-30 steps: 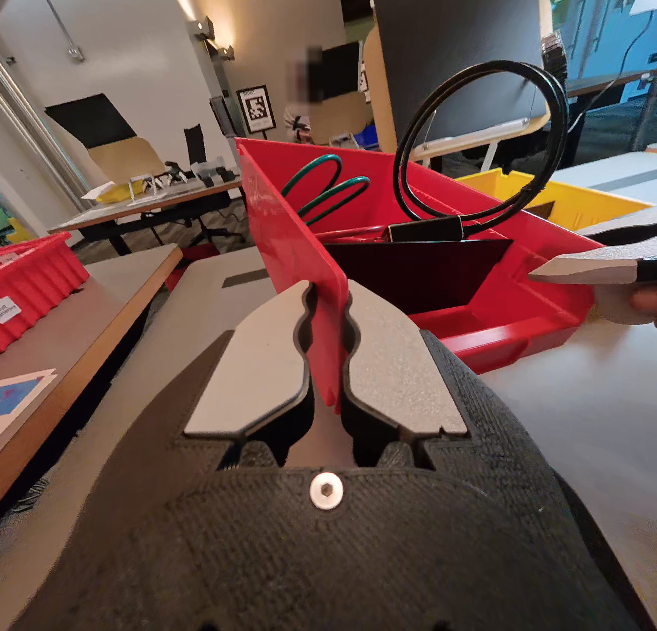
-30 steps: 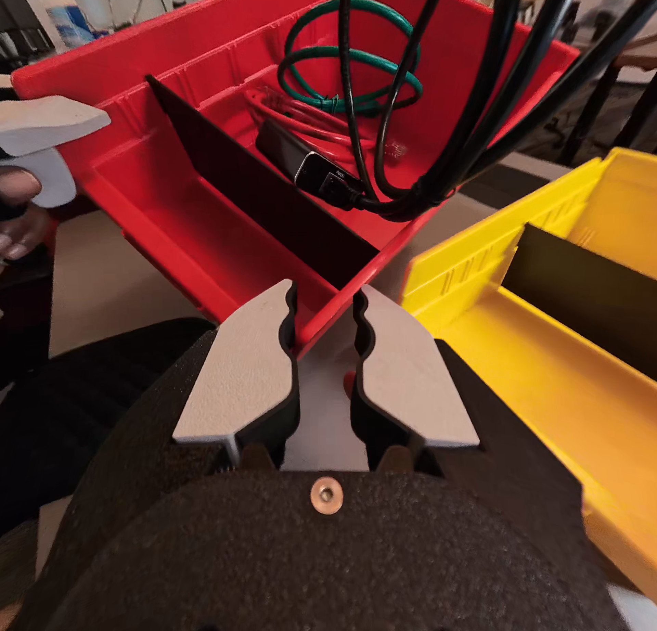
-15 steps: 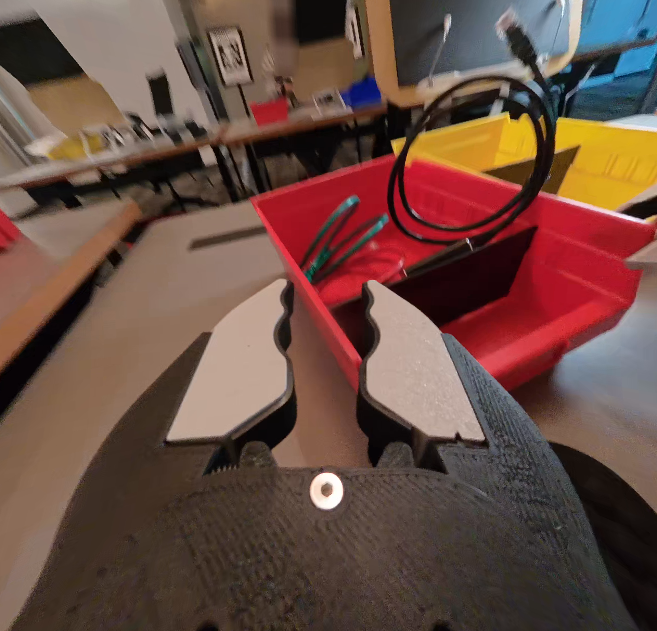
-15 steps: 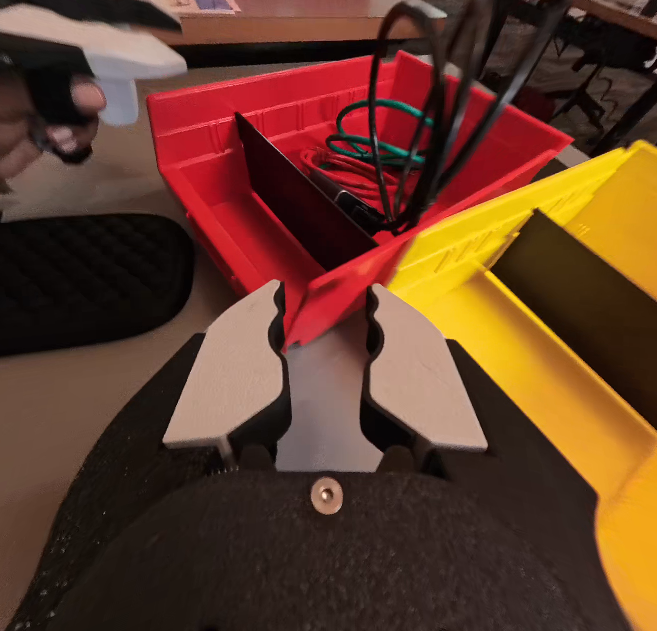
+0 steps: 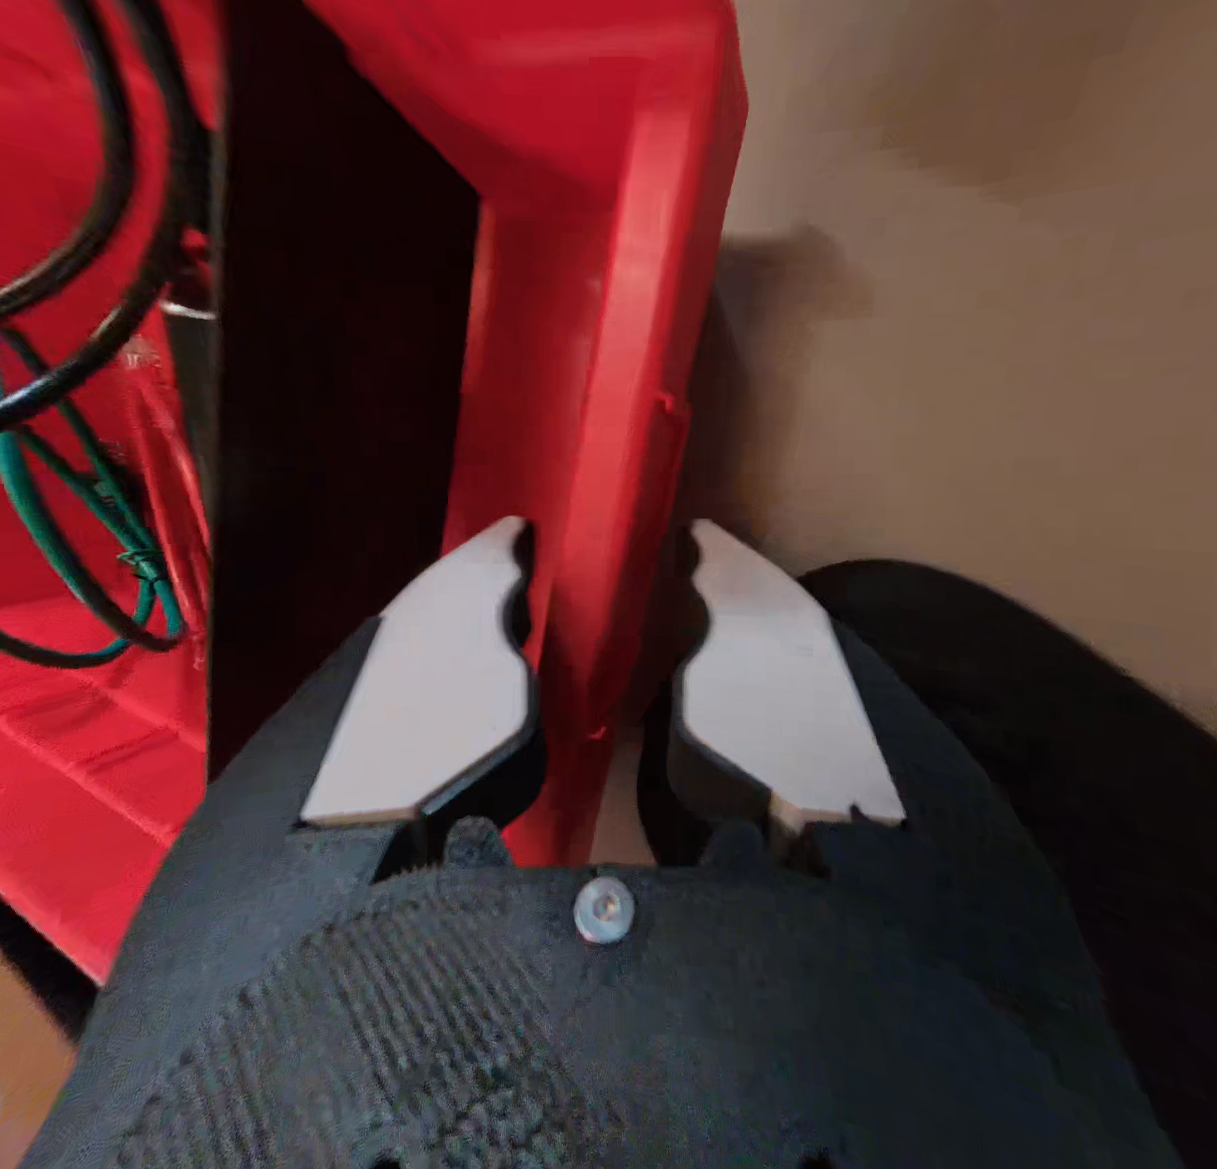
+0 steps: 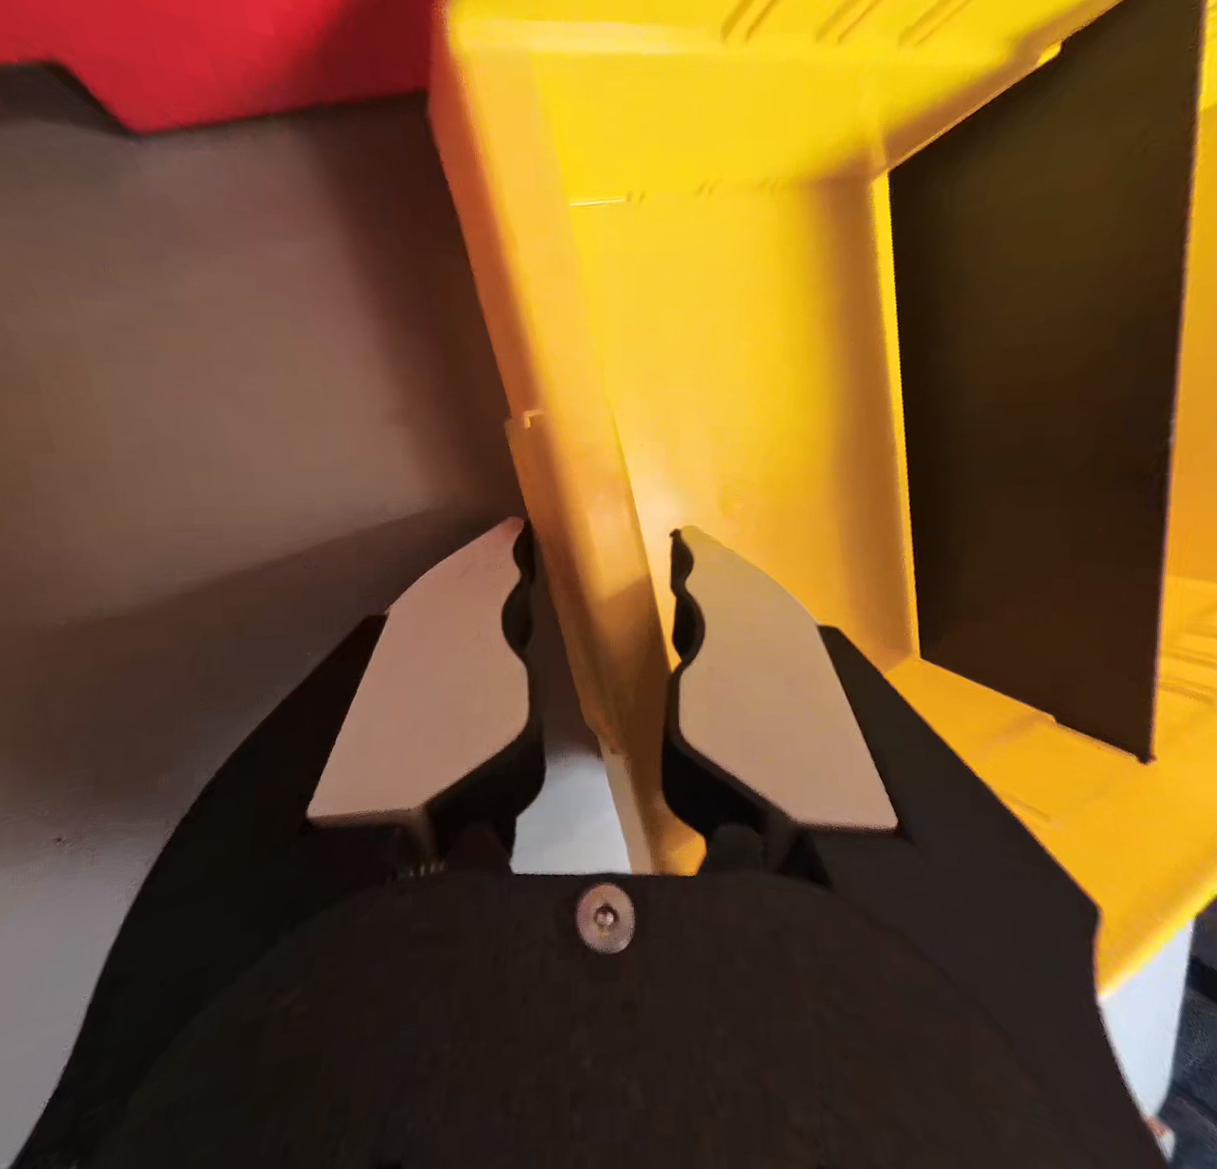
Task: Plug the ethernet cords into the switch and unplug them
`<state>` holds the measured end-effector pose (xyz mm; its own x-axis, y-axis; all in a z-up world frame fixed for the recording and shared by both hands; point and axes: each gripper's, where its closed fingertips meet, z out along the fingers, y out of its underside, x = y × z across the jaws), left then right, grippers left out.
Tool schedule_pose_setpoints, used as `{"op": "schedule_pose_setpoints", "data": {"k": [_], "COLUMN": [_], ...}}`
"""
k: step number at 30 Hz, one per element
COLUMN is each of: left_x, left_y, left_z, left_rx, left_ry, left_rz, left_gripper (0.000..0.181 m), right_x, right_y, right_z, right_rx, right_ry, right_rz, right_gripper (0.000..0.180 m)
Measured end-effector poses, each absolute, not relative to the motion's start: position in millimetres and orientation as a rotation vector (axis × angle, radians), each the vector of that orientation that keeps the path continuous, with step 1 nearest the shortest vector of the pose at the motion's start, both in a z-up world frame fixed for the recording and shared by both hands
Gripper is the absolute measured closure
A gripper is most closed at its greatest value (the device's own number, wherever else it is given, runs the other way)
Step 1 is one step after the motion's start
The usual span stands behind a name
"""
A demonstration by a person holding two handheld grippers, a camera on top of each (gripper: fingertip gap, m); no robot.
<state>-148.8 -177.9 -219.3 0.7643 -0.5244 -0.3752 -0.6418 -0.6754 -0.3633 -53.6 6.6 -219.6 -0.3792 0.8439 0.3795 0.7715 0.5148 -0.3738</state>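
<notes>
In the left wrist view my left gripper [image 5: 609,531] is open and straddles the front wall of the red bin [image 5: 625,281], one finger inside and one outside. A black ethernet cord [image 5: 115,149] and a green cord [image 5: 39,525] lie in the bin's far compartment, behind a black divider [image 5: 329,347]. I cannot make out the switch. In the right wrist view my right gripper [image 6: 599,531] is open and straddles a wall of the yellow bin [image 6: 724,281]. Its left finger is close against the wall's outer face.
A black padded mat [image 5: 1021,709] lies on the beige table [image 5: 988,281] right of the red bin. The yellow bin holds a black divider [image 6: 1040,413]. The red bin [image 6: 197,31] shows at the top left of the right wrist view, above the table [image 6: 230,380]. My hands' fingertips stand some 20 cm from each other.
My left gripper let go of the red bin's corner and moved to straddle its front wall. My right gripper left the red bin's corner and moved onto the yellow bin's wall. The bin is set down.
</notes>
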Motion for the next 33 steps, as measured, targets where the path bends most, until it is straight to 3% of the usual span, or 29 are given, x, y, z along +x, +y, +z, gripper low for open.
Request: {"op": "schedule_pose_setpoints", "data": {"k": [1, 9, 19, 33], "left_x": [-149, -156, -181, -252], "left_y": [-176, -165, -134, -84], "left_z": [-222, -221, -221, -218], "left_rx": [-2.482, -2.464, -2.47, -2.435], "left_ry": [0.91, 0.815, 0.673, 0.589], "left_rz": [0.335, 0.328, 0.423, 0.544], "left_gripper": [0.147, 0.147, 0.147, 0.146], "right_x": [-52, 22, 133, 142], "right_y": [6, 24, 108, 192], "right_z": [-219, -218, -216, -215], "right_rx": [-1.31, -1.469, -1.578, -1.623], "right_ry": [-2.236, -2.07, -1.925, -1.866], "right_rz": [0.189, 0.131, -0.086, -0.128], "right_gripper": [0.142, 0.148, 0.15, 0.145]}}
